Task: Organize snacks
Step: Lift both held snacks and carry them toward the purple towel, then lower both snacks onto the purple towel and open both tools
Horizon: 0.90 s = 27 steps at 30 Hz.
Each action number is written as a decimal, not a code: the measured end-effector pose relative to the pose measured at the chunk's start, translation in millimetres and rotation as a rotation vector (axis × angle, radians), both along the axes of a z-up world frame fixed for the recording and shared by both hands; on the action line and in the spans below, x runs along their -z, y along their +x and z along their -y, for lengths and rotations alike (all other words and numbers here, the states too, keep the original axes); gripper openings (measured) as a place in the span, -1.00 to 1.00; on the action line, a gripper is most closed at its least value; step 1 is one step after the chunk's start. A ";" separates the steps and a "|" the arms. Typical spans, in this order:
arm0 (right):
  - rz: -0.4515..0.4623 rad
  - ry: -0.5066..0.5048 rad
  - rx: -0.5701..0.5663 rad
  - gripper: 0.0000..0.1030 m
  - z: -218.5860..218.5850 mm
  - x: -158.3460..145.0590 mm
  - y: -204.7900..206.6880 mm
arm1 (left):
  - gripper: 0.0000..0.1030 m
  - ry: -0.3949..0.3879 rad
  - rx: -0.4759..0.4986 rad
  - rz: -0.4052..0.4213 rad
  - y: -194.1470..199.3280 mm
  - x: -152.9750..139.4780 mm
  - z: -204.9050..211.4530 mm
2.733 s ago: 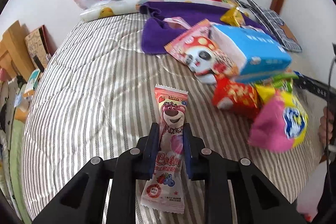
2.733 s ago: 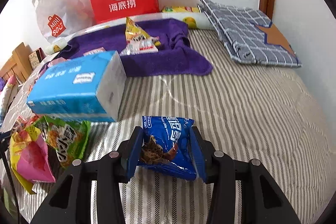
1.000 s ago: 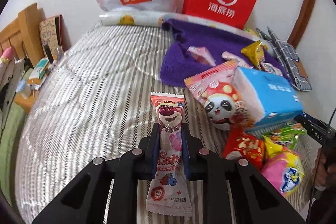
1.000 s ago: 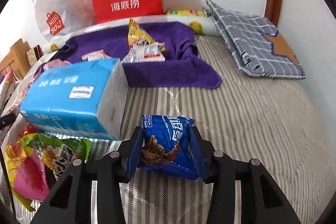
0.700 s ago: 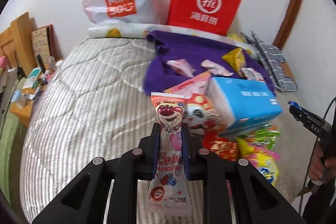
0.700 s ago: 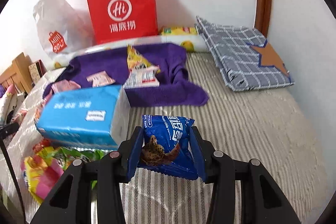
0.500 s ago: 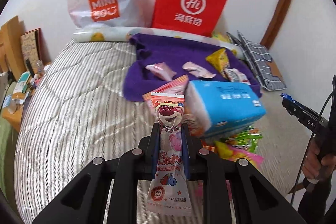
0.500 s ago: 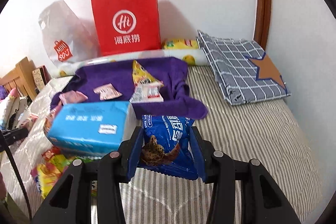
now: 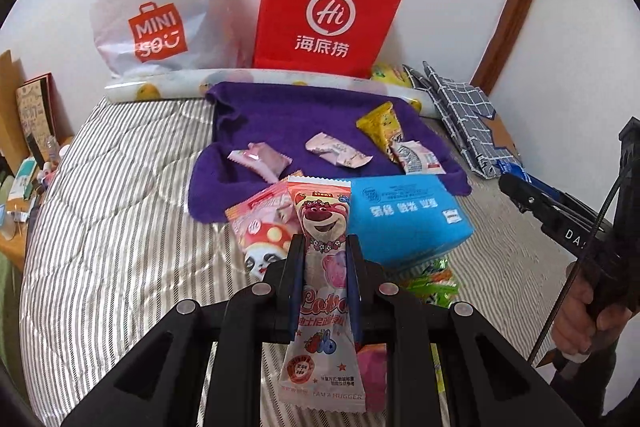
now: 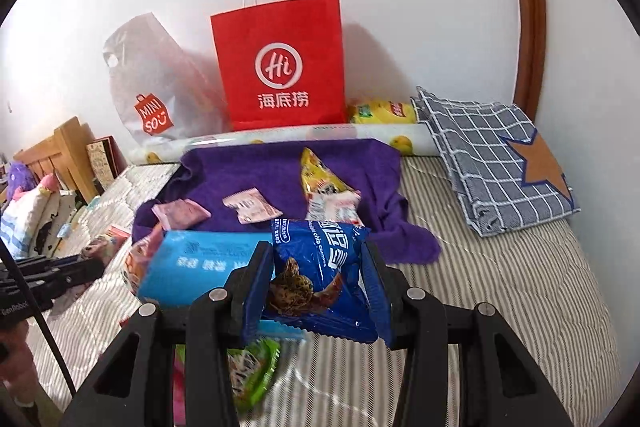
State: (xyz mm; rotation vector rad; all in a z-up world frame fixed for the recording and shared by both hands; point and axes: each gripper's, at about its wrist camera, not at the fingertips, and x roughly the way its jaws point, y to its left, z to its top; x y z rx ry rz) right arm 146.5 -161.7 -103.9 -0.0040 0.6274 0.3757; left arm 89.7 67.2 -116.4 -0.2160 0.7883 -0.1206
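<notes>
Above the bed (image 9: 112, 227), both jaws clamp snacks: pink packet (image 9: 325, 291) left, blue packet (image 10: 320, 267) right; release over purple towel (image 9: 288, 123).

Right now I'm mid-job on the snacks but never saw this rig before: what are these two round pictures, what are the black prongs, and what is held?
There is no robot arm. A person holds a two-finger gripper in each hand, and a wide-angle camera on each looks along its fingers, hence two round pictures.

Left view: the left gripper is shut on a pink bear candy packet. At the right edge you see the person's other hand.

Right view: the right gripper is shut on a blue cookie packet.

Below is a striped bed with a purple towel carrying small snacks, a blue tissue pack, more snack bags, and a red paper bag by the wall.
</notes>
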 end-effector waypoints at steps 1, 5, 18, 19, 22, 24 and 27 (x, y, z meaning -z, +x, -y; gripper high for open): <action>0.003 0.004 -0.002 -0.17 -1.4 -1.6 1.5 | -0.63 -0.001 0.003 0.000 2.7 -1.2 1.2; 0.012 0.015 0.000 -0.17 -5.2 -8.3 7.9 | -0.63 -0.007 0.004 0.005 10.5 -4.4 3.3; -0.008 0.034 0.030 -0.17 -6.5 -20.1 49.0 | -0.63 -0.020 -0.015 0.005 47.0 -20.2 -6.4; -0.008 0.034 0.028 -0.17 -7.6 -20.4 51.9 | -0.63 -0.020 -0.018 0.005 50.7 -21.1 -7.5; -0.001 0.024 0.028 -0.17 -12.7 -21.2 61.9 | -0.63 -0.038 -0.023 -0.001 63.0 -23.3 -10.3; -0.002 0.021 0.025 -0.17 -16.4 -21.7 70.2 | -0.63 -0.046 -0.021 0.001 71.9 -25.9 -11.0; -0.003 0.023 0.018 -0.17 -21.6 -22.7 82.9 | -0.63 -0.040 -0.028 0.014 86.1 -30.9 -11.2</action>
